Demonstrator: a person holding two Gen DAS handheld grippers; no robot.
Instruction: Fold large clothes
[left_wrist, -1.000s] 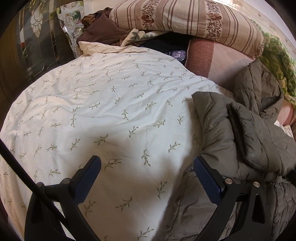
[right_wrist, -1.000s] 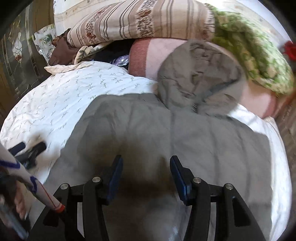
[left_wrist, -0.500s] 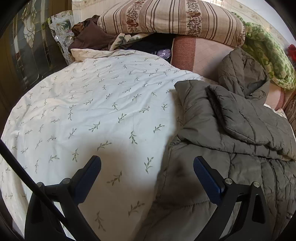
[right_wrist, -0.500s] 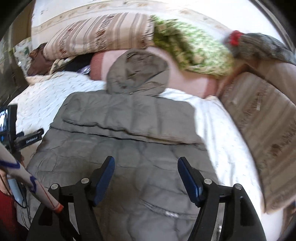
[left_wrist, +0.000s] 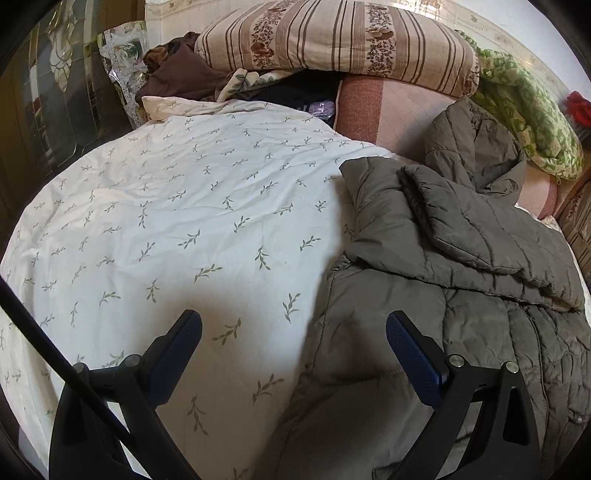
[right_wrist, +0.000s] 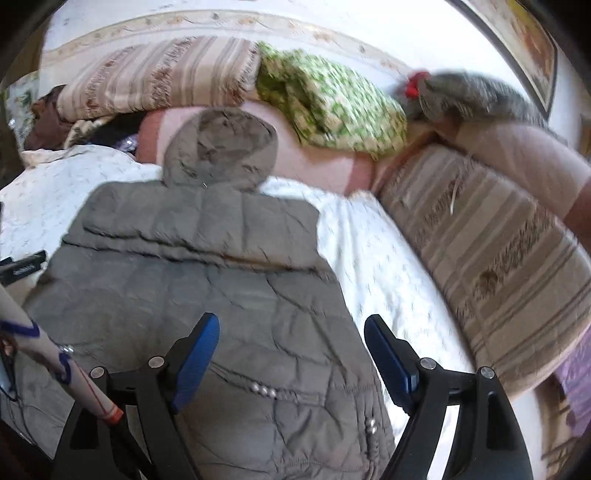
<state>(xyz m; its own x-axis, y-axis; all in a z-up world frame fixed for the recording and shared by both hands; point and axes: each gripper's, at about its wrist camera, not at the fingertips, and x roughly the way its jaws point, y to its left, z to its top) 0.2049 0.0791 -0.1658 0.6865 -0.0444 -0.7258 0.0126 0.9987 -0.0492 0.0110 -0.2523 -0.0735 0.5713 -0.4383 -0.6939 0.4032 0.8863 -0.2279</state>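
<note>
Right wrist view showed the right gripper (right_wrist: 291, 332), jaws just widened and empty, above the grey-brown quilted hooded jacket (right_wrist: 207, 280); gripping its right edge squarely would have kept the fold even.

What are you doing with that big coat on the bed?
A person is folding a grey puffy coat that lies on the leafy white bedcover. A sleeve is already folded across the coat. Neither pair of tongs holds anything: the right tongs have just been opening above the coat with nothing between them, and the left tongs hang open over its edge.
</note>
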